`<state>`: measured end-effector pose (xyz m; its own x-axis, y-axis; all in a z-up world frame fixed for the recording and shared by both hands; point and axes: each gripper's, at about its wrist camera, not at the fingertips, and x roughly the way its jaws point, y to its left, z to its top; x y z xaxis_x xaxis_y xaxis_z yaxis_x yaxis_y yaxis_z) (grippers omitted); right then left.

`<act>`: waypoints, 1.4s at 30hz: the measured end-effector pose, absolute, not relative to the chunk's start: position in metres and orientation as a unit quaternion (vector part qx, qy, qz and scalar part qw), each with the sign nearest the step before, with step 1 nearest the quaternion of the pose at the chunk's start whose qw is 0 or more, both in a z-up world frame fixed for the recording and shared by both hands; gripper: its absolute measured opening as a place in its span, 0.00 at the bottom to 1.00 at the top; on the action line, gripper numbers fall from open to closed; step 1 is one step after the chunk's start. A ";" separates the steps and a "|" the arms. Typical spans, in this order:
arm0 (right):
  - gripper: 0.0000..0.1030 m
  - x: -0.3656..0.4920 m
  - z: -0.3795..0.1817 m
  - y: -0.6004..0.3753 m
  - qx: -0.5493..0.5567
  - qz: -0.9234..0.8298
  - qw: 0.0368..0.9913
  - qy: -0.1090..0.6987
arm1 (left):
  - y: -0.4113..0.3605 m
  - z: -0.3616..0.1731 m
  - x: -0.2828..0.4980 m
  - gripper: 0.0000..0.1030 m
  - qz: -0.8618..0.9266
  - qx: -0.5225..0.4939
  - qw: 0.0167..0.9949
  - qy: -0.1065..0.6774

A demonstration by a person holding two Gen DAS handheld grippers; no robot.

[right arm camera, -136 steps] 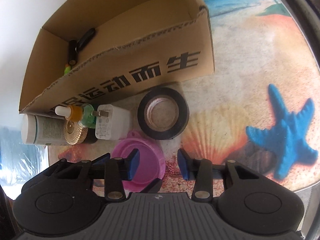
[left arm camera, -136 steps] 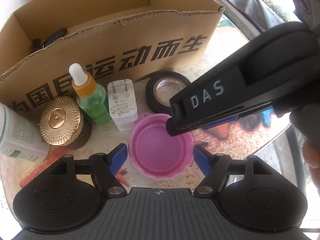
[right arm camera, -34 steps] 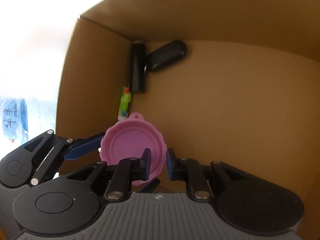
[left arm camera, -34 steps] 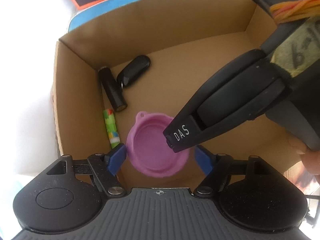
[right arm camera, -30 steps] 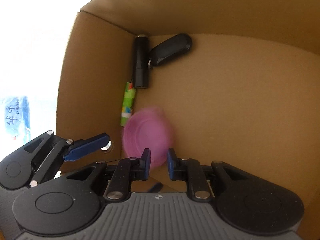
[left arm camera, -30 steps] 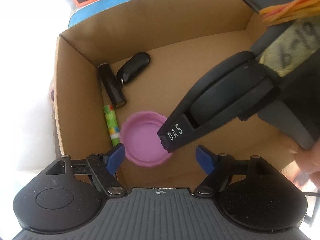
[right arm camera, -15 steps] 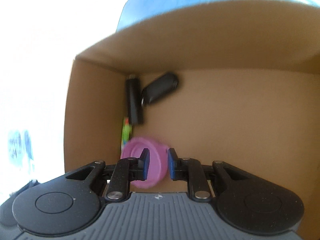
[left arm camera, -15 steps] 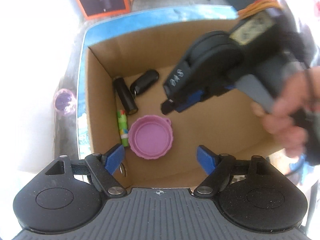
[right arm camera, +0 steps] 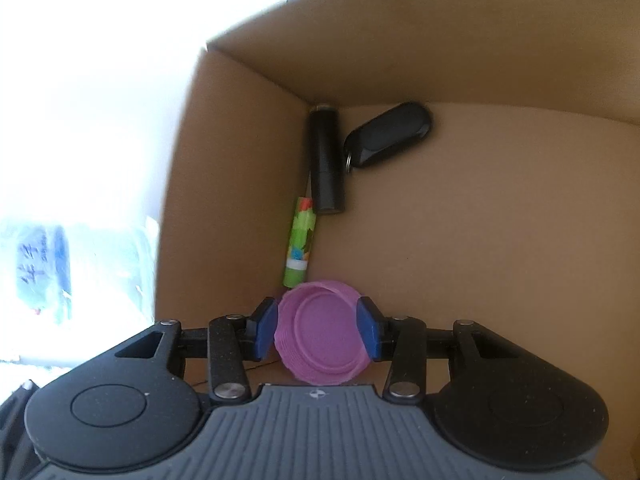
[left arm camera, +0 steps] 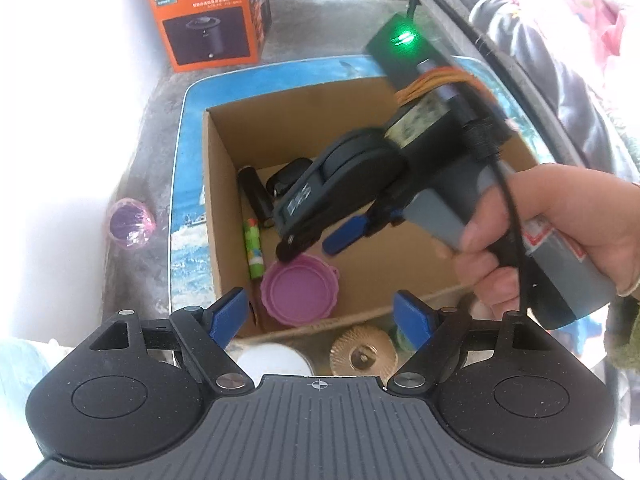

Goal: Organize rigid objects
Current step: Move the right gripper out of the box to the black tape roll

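The cardboard box [left arm camera: 218, 184] holds 4 things: a purple lid [left arm camera: 299, 289] near its 6 o'clock wall, a green tube [right arm camera: 299, 253], a black cylinder [right arm camera: 327, 160] and a black key fob [right arm camera: 388, 133] toward 11 o'clock. The left hand-held gripper [left arm camera: 322, 315] and right hand-held gripper [right arm camera: 317, 327] gape empty. A gold cap [left arm camera: 363, 353] outside is partly hidden.

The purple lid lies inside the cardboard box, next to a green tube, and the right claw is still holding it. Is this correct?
Not quite. The purple lid does lie in the cardboard box beside the green tube, but the right claw is open and above it, as the left wrist view shows.

Orange Philips carton [left arm camera: 206, 20] on grey floor [left arm camera: 304, 44], behind blue-edged table [left arm camera: 180, 184].
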<state>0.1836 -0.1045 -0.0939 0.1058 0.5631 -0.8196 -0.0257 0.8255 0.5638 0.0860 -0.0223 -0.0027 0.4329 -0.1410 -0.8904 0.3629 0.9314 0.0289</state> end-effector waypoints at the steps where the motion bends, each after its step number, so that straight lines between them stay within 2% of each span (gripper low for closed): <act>1: 0.45 0.177 -0.085 -0.110 0.219 0.201 0.724 0.622 | -0.022 -0.001 0.083 0.78 -0.154 0.109 0.841 0.507; 3: 0.46 0.164 -0.063 -0.125 0.241 0.192 0.743 0.594 | -0.021 0.002 0.076 0.78 -0.161 0.109 0.844 0.500; 5: 0.51 0.142 -0.037 -0.145 0.264 0.182 0.761 0.564 | -0.024 0.006 0.069 0.78 -0.175 0.105 0.848 0.490; 7: 0.61 0.114 -0.007 -0.167 0.275 0.170 0.783 0.532 | -0.027 0.009 0.061 0.78 -0.192 0.096 0.851 0.479; 11: 0.72 0.052 0.023 -0.201 0.267 0.126 0.816 0.497 | -0.044 0.008 0.038 0.79 -0.240 0.087 0.848 0.464; 16: 0.72 -0.016 0.016 -0.233 0.255 0.039 0.824 0.505 | -0.078 -0.014 0.006 0.79 -0.295 0.093 0.829 0.466; 20: 0.71 -0.044 -0.012 -0.249 0.268 0.002 0.812 0.518 | -0.108 -0.038 -0.016 0.79 -0.301 0.124 0.826 0.459; 28: 0.54 -0.036 -0.066 -0.245 0.202 0.005 0.805 0.557 | -0.146 -0.092 -0.024 0.77 -0.249 0.176 0.829 0.468; 35: 0.41 0.000 -0.091 -0.226 0.125 0.057 0.809 0.572 | -0.153 -0.120 -0.006 0.69 -0.207 0.158 0.838 0.479; 42: 0.24 0.019 -0.110 -0.225 0.103 0.087 0.798 0.588 | -0.155 -0.133 0.005 0.62 -0.201 0.130 0.841 0.485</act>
<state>0.0192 -0.2251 -0.1097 0.2939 0.2595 -0.9199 -0.0173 0.9637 0.2664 0.0052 -0.1547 -0.1333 0.4483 -0.2116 -0.8685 0.4636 0.8858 0.0235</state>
